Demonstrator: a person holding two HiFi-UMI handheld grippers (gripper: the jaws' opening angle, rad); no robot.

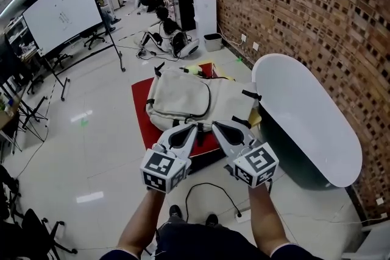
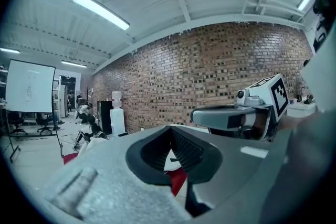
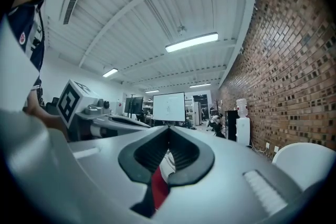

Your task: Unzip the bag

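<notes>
Left gripper (image 1: pixel 196 126) and right gripper (image 1: pixel 214 125) hover at the near edge of the beige bag (image 1: pixel 183 100), jaws together and empty; under the bag lies a red mat (image 1: pixel 141 108), beside it a white tub (image 1: pixel 304 119). Unzipping looks unstarted: next, open one gripper and pinch the zipper pull

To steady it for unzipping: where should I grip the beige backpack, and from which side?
Probably the black strap tab on the right edge of the backpack, approached from the right: it sticks out from the flat-lying fabric, thin enough for jaws.
</notes>
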